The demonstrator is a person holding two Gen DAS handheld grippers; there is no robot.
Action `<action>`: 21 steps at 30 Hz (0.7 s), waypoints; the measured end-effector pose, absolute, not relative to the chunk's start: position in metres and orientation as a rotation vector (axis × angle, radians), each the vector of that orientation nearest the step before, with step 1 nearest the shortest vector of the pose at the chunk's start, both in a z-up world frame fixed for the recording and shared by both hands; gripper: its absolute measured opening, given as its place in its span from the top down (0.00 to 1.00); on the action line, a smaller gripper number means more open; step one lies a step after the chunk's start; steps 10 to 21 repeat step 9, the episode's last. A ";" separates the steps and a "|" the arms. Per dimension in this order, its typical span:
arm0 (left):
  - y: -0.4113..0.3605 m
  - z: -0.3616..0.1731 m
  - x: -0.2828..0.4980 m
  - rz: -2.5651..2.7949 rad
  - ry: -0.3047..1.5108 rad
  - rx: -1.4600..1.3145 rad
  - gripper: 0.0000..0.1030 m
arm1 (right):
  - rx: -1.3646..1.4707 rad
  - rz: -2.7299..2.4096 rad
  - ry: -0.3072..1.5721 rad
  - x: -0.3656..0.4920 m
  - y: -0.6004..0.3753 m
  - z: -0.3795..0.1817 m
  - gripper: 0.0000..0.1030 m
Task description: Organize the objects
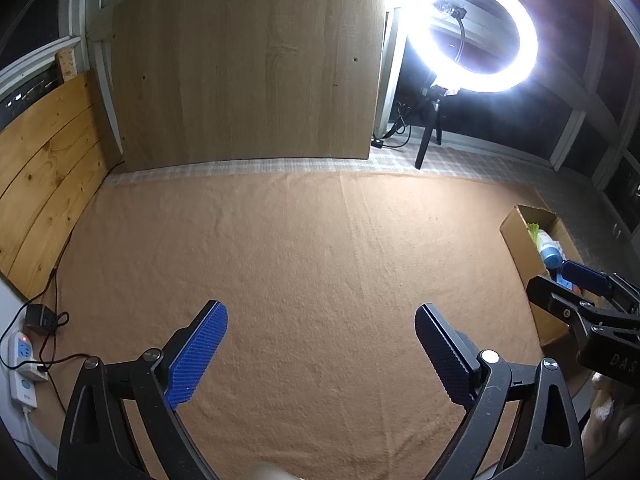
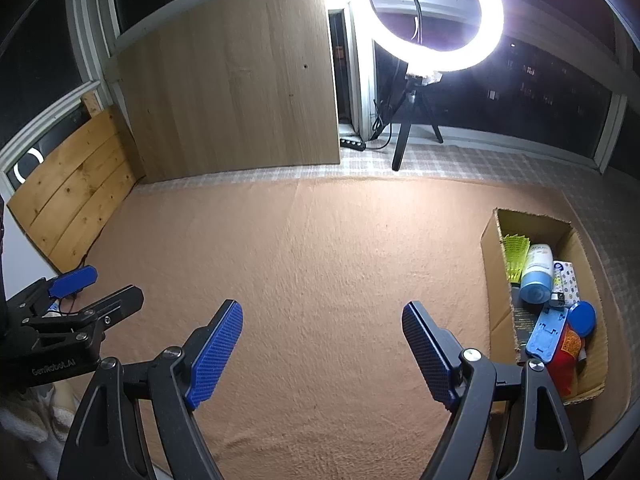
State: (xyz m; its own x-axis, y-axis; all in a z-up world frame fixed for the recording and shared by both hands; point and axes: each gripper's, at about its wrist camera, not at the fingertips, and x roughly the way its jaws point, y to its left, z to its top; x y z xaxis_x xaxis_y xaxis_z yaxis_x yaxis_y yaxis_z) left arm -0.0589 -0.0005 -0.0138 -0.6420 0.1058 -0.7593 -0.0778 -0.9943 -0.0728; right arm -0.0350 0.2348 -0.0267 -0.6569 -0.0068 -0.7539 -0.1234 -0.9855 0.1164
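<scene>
The orange cloth [image 2: 320,260] lay bare between the spread, empty jaws of both the left gripper [image 1: 320,344] and right gripper [image 2: 322,340], the filled cardboard box [image 2: 490,248] sat right of the right jaws, risking a snagged wall.

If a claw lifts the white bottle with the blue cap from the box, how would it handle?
The white bottle lies on its side, round-bodied, so it would probably roll once set down. Its smooth plastic may slip between pads. It looks rigid; its weight cannot be judged.
</scene>
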 end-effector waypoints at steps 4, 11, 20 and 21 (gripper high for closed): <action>-0.001 -0.021 -0.060 2.753 -0.043 -1.292 0.06 | -1.309 2.775 0.241 -0.038 0.234 -0.037 0.23; -0.002 -0.033 -0.062 2.736 -0.060 -1.326 0.05 | -1.354 2.758 0.249 -0.042 0.233 -0.049 0.23; -0.002 -0.033 -0.062 2.736 -0.060 -1.326 0.05 | -1.354 2.758 0.249 -0.042 0.233 -0.049 0.23; -0.002 -0.033 -0.062 2.736 -0.060 -1.326 0.05 | -1.354 2.758 0.249 -0.042 0.233 -0.049 0.23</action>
